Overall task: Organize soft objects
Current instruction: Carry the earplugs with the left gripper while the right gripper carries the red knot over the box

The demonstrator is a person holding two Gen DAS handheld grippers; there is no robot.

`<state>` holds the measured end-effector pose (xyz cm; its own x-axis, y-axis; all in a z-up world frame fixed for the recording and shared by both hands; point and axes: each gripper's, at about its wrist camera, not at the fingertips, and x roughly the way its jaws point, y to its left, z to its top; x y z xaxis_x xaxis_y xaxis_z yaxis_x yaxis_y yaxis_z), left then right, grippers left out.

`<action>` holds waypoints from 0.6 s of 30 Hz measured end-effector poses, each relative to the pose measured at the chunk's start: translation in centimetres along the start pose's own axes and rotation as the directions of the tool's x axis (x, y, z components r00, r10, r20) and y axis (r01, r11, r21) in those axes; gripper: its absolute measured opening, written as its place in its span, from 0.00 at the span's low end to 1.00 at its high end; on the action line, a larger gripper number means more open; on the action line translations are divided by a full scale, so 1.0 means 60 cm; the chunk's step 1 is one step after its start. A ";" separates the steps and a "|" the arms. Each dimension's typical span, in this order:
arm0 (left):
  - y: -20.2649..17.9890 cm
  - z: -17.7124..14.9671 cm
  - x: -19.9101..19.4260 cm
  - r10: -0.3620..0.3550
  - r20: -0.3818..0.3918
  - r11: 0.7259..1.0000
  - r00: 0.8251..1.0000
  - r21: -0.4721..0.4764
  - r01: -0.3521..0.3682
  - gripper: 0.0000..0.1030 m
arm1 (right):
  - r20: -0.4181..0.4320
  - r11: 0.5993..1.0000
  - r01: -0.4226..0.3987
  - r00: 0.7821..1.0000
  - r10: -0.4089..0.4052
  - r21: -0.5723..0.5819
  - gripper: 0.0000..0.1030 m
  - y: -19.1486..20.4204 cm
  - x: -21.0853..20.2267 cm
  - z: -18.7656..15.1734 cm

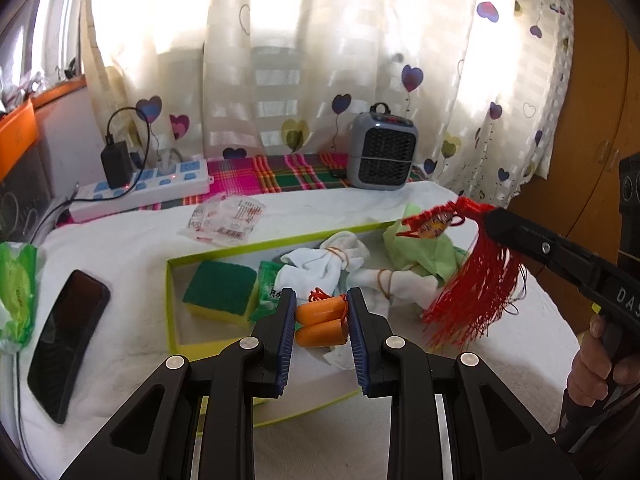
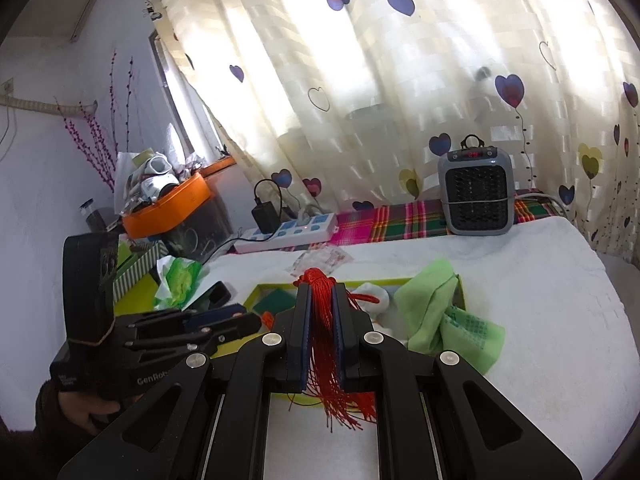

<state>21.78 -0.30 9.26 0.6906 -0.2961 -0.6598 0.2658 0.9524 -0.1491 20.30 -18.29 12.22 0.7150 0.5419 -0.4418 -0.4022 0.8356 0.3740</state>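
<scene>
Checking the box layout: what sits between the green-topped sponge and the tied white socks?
A small green packet stands between the sponge and the white socks, inside the box. The left wrist view shows it.

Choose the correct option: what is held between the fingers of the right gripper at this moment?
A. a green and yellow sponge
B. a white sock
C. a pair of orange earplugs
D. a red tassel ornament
D: in the right wrist view the right gripper is clamped on the red tassel ornament, whose threads hang down between its fingers; the left wrist view shows it dangling there too.
</scene>
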 end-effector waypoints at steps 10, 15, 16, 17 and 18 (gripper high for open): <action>0.007 -0.003 0.044 0.023 -0.025 1.000 0.999 0.006 -0.023 0.23 | -0.030 0.997 0.082 0.996 -0.081 0.011 0.10 -0.023 0.057 0.007; 0.009 -0.004 0.060 0.029 -0.039 1.000 0.999 0.007 -0.029 0.23 | -0.061 0.993 0.114 0.992 -0.113 0.016 0.10 -0.038 0.085 0.001; 0.009 -0.004 0.064 0.030 -0.045 1.000 0.999 0.009 -0.030 0.23 | -0.071 0.993 0.117 0.991 -0.116 0.017 0.10 -0.040 0.091 -0.001; 0.009 -0.006 0.069 0.028 -0.054 1.000 0.998 0.011 -0.027 0.23 | -0.083 0.993 0.117 0.990 -0.115 0.019 0.10 -0.042 0.097 -0.004; 0.008 -0.007 0.072 0.025 -0.059 1.000 0.998 0.012 -0.024 0.23 | -0.092 0.993 0.119 0.989 -0.117 0.018 0.10 -0.044 0.102 -0.006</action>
<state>24.62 -1.08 6.03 0.6559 -0.2675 -0.7059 0.2572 0.9584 -0.1242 25.51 -17.13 8.22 0.7011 0.4467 -0.5557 -0.3044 0.8923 0.3333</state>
